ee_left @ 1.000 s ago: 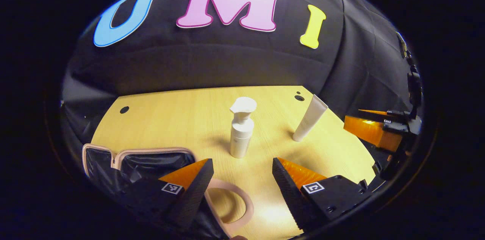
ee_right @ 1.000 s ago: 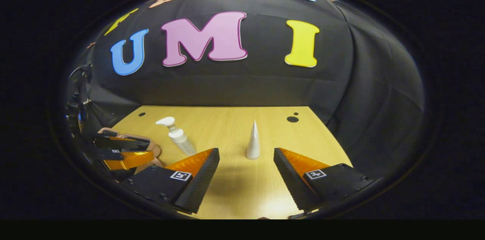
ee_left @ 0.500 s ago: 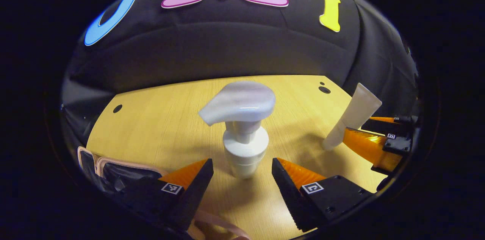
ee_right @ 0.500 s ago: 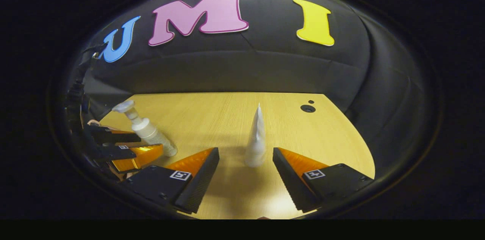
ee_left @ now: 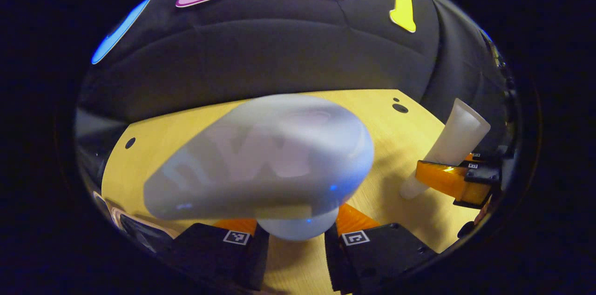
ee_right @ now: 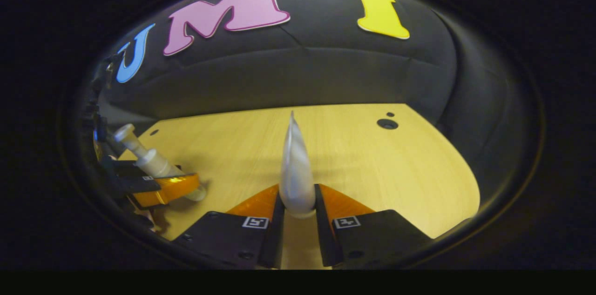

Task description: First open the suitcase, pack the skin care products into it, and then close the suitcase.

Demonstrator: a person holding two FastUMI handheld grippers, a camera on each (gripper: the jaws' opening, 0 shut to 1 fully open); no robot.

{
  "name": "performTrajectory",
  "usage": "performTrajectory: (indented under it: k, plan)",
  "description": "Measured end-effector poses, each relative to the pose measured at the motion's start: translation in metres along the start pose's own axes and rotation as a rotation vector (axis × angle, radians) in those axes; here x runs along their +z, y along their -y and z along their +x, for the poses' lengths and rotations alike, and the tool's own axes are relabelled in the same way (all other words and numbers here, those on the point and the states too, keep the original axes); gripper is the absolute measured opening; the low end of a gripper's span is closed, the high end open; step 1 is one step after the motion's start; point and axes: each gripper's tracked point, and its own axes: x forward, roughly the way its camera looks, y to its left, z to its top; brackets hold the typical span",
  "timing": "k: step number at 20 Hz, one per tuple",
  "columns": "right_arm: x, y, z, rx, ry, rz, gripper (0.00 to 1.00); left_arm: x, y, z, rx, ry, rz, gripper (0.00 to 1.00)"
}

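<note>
A white pump bottle [ee_left: 260,160] stands upright on the wooden table [ee_left: 153,141] and looms large in the left gripper view. My left gripper [ee_left: 296,234] is shut on its lower body, both fingers pressing its sides. In the right gripper view the same bottle [ee_right: 144,157] shows at the far left with the left gripper [ee_right: 163,188] around it. A white tube [ee_right: 295,174] stands on its cap, and my right gripper [ee_right: 298,213] is shut on its lower part. The tube [ee_left: 458,139] and right gripper [ee_left: 447,181] also appear at the right of the left gripper view.
A pale pink rim of the open suitcase [ee_left: 122,220] peeks in at the lower left of the left gripper view. The table [ee_right: 372,160] has small round holes near its far corners. Black cloth walls close off the back and sides.
Both grippers moved forward and went from open to shut: the left around the pump bottle, the right around the tube. The suitcase slid almost out of the left gripper view.
</note>
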Motion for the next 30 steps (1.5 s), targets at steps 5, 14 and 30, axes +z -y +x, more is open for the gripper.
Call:
performTrajectory:
  k: [5,14,30]
  plan:
    - [-0.006,-0.037,-0.060,0.102,-0.110,0.055,0.24,-0.018,0.015,-0.088,-0.161,-0.132,-0.097,0.55]
    - [-0.025,-0.219,-0.164,0.414,-0.377,0.148,0.31,-0.102,-0.085,-0.245,-0.174,-0.432,-0.127,0.56]
    - [-0.169,-0.353,-0.156,0.182,-0.822,-0.021,0.31,-0.222,-0.145,-0.191,-0.126,-0.839,-0.252,0.57]
